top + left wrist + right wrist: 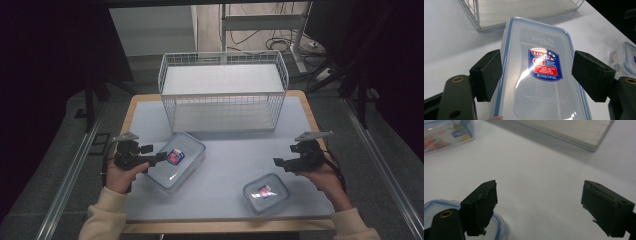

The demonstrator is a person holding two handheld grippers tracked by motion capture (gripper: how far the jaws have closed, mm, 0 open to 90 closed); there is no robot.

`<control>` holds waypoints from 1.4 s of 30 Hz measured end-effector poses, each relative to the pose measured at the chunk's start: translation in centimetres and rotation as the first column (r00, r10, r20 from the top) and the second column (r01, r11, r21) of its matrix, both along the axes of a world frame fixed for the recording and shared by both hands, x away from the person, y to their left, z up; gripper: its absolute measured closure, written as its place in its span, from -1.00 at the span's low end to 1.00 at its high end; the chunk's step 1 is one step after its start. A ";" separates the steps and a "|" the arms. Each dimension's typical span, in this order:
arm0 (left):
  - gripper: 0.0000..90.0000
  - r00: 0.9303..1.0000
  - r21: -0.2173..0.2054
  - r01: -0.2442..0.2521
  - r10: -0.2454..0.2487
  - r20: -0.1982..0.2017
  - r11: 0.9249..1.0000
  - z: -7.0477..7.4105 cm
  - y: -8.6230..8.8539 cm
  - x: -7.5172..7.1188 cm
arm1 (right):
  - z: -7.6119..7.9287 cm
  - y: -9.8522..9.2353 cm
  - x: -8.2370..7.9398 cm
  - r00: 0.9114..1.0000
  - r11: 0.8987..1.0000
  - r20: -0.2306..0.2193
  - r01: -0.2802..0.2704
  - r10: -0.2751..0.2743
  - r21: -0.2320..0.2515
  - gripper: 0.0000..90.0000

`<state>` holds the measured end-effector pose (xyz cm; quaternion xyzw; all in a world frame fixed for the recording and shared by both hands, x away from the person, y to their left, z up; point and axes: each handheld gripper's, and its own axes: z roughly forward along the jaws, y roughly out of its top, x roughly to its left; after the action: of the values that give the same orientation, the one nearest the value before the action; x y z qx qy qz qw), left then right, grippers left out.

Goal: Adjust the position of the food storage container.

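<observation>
Viewed from above, two hand-held grippers are seen at the near half of a pale table (225,165). The left gripper (159,158) is held level at the near left, its tip at the end of a long box (176,160) with a clear lid and a red-and-blue label. The right gripper (278,162) is held level at the near right, just beyond a small box (266,193) of the same kind near the front edge. Farther back, a white wire basket (223,92) stands at the far middle of the table.

Detail lost in the high view is supplied by the left gripper view: the long box (541,72) lies between the left gripper's (537,76) pads. One pad (487,75) is seen at the box's blue rim, whether touching cannot be told; the other pad (591,75) stands clear, with table visible in the gap. The jaws are spread wide, with nothing clamped. The small box (625,58) appears at the right edge, and the basket (499,12) beyond.

From the right gripper view, the right gripper (539,207) is shown with jaws wide and bare table between them. A corner of the small box (499,225) lies under one jaw; the long box (446,132) and the basket's base (574,132) lie farther off.
</observation>
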<state>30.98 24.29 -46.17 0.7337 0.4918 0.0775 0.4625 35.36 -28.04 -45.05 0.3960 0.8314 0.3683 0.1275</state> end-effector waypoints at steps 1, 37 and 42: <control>-0.46 1.000 0.001 0.003 -0.003 0.001 1.000 0.0 -0.1 0.0 | 0.0 -0.1 0.0 1.000 1.000 0.004 -0.001 0.001 0.004 -0.71; 1.00 0.971 0.131 0.238 -0.234 -0.048 0.962 -0.4 -7.7 -4.5 | -0.4 0.0 -0.5 1.000 1.000 0.023 0.006 -0.006 -0.003 -0.63; 1.00 0.967 0.163 0.252 -0.244 -0.067 0.954 -1.0 -8.8 -5.2 | -0.5 -0.1 -0.5 1.000 1.000 0.023 0.021 -0.021 -0.003 -0.63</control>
<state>25.76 15.50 -47.20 0.8281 0.3979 0.0437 0.3926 34.89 -28.16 -45.54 0.4004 0.8264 0.3698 0.1415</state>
